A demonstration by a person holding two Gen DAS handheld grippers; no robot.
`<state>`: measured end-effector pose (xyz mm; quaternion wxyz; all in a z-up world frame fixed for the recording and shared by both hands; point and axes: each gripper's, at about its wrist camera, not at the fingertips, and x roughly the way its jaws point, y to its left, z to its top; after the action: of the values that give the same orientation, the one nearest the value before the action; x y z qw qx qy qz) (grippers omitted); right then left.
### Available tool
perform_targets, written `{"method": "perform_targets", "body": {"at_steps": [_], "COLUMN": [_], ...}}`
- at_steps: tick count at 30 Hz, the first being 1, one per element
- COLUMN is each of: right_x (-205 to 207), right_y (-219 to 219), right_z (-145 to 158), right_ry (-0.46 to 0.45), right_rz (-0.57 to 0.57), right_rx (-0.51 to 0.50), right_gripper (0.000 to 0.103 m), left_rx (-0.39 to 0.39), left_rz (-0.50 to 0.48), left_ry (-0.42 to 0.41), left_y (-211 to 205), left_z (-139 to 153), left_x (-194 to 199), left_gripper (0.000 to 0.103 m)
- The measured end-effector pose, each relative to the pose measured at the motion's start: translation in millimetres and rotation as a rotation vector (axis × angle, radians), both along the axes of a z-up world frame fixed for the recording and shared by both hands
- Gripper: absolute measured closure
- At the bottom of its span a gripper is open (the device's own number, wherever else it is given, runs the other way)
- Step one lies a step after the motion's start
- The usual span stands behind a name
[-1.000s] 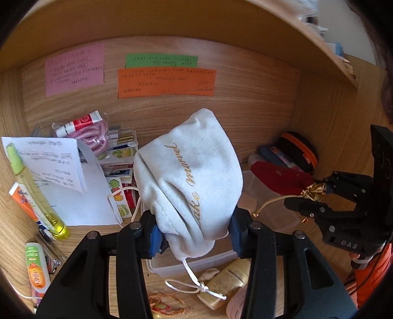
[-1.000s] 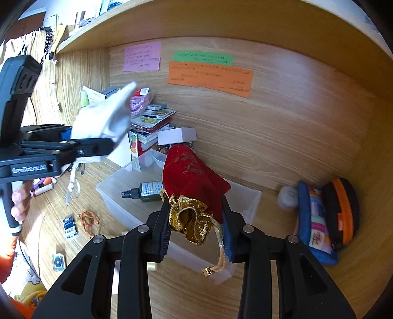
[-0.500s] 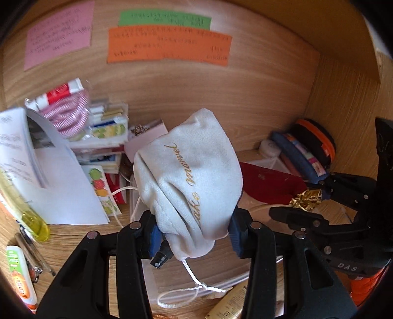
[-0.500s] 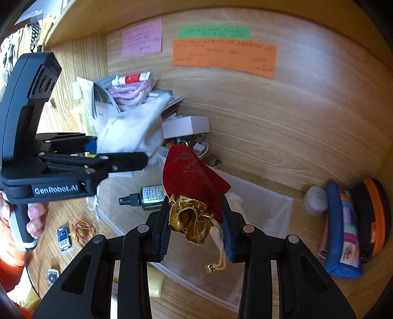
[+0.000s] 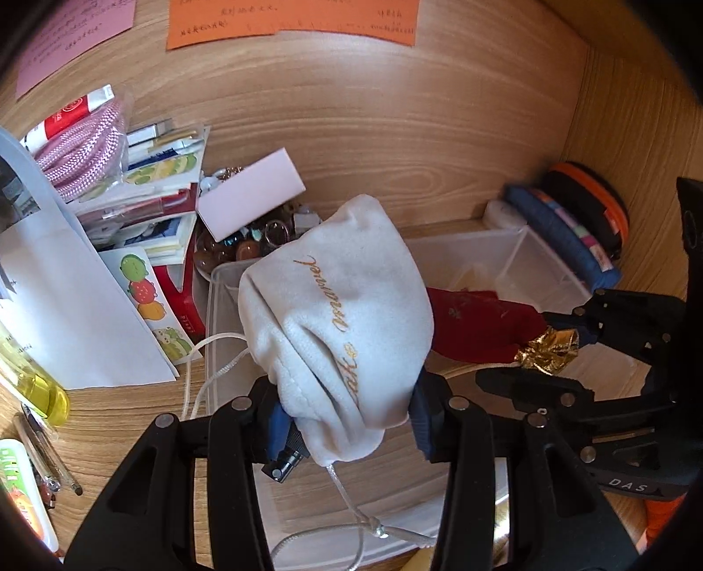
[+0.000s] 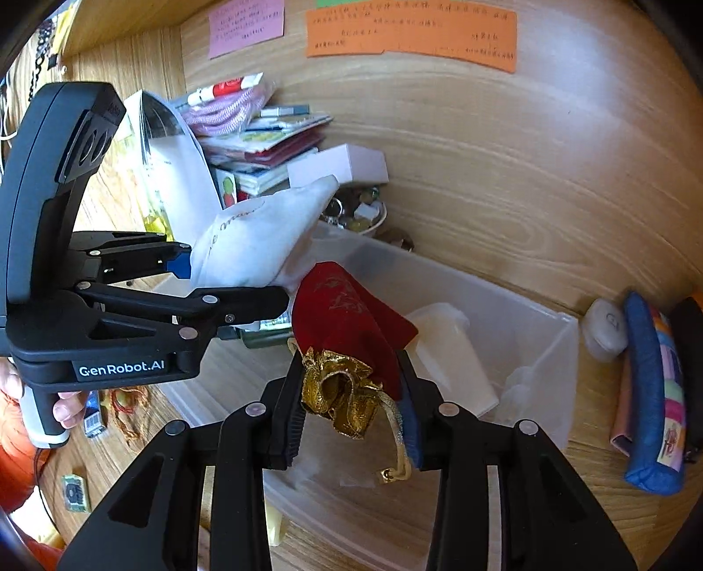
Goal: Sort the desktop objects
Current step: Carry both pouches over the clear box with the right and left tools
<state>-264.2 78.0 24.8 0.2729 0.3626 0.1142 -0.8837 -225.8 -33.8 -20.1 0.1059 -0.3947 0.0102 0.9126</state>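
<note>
My left gripper (image 5: 347, 413) is shut on the neck of a white velvet pouch (image 5: 338, 316) with gold lettering; its cord dangles below. My right gripper (image 6: 351, 395) holds a red pouch (image 6: 347, 325) by its gold neck. Its jaws are starting to open, with the pouch still pressed between the pads. Both pouches hang side by side over a clear plastic bin (image 6: 527, 316), white one on the left. In the left wrist view the right gripper (image 5: 540, 351) and red pouch (image 5: 479, 325) show at the right. In the right wrist view the left gripper (image 6: 228, 276) shows at the left, a hand on its handle.
A cream bottle (image 6: 443, 351) lies in the bin. A stack of books and packets (image 5: 145, 193), a pink box (image 5: 250, 193) and a bowl of trinkets (image 5: 246, 246) crowd the back left. Pencil cases (image 6: 654, 395) lie at the right. Coloured notes (image 6: 408, 30) hang on the wooden wall.
Both grippers have dropped and moved in toward the back wall with their pouches, and now hang low over the clear bin. The two pouches have come closer together.
</note>
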Motion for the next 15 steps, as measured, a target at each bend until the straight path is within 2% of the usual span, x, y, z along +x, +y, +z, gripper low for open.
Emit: {"method": "perform_targets", "body": {"at_steps": [11,15], "right_x": [-1.7,-1.2], "right_y": [-2.9,-0.5], "right_z": [-11.7,-12.1], "right_ry": [0.006,0.016], "right_rz": [0.016,0.005], "right_rx": [0.041,0.045], "right_gripper": [0.067,0.065], "left_rx": [-0.063,-0.069], "left_rz": [-0.007,-0.009], "left_ry": [0.007,0.002], "left_y": [15.6,19.2], "left_z": [-8.1,-10.6], "left_x": [0.1,-0.6], "left_gripper": [0.054,0.047]}}
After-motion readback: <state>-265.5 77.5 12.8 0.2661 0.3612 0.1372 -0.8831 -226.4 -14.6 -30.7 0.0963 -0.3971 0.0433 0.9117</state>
